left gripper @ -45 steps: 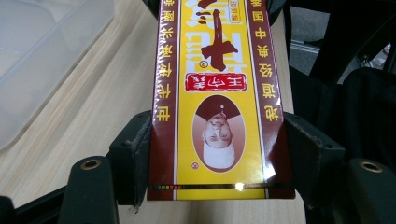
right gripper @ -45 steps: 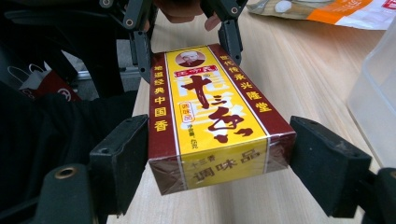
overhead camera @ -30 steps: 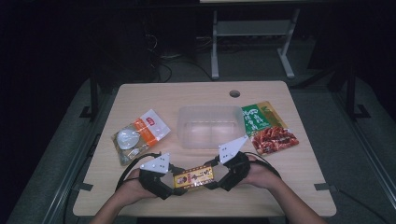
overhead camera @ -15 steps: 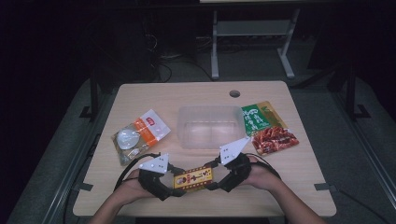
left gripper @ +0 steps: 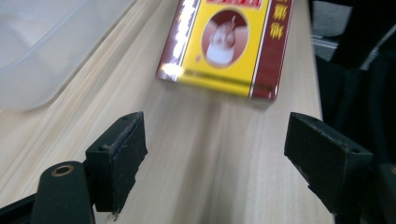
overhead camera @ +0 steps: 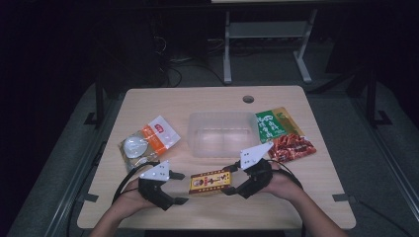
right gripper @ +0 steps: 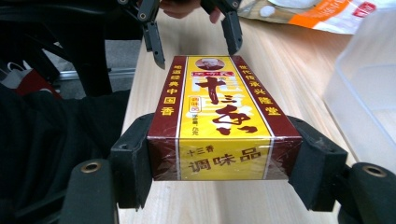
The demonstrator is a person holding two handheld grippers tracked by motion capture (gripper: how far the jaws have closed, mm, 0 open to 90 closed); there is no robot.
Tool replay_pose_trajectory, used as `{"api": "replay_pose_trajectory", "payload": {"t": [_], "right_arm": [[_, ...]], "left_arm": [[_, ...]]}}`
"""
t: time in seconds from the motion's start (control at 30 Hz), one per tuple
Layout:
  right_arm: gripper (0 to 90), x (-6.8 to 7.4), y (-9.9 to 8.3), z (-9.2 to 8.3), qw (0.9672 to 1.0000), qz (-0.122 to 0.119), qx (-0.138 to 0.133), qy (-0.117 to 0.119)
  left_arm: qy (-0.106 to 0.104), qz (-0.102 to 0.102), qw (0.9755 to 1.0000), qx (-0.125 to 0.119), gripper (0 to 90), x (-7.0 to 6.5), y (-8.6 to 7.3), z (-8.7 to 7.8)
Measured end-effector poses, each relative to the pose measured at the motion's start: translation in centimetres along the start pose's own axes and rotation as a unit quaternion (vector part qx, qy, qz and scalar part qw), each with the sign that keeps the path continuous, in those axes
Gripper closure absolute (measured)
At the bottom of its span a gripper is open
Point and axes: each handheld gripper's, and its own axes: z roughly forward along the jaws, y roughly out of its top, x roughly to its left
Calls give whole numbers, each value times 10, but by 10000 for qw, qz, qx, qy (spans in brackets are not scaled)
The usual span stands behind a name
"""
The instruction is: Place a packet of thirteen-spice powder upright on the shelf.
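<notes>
Left tool let go; right tool grips box

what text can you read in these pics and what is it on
"十三香" large, on the top of the yellow and maroon box
"十三香 调味品" on the box's near end
Maroon side strips: yellow characters, too unsure to quote
Green packet: white characters, too small
Orange and white packet: red label, too small
</notes>
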Motion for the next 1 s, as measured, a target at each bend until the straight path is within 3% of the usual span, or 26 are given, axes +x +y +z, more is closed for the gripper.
{"api": "replay_pose_trajectory", "payload": {"t": [0.23,0.53,0.73,0.9,1.0], "right_arm": [[319,-3,-3,-6,9998,54,37,-193],[318,-11,-1,-13,9990,61,164,-418],[319,-16,1,-19,9984,239,126,-490],[319,-22,5,-25,9972,228,225,-672],[318,-25,4,-29,9970,369,114,-677]], "left_arm": [[94,-371,9993,-10,175,4,-3,-3],[121,-442,9990,-4,157,1,-6,-6],[32,-412,9991,89,159,5,-6,-6],[79,-497,9987,-31,158,4,-3,-6],[56,-720,9973,-133,149,4,-3,-7]]}}
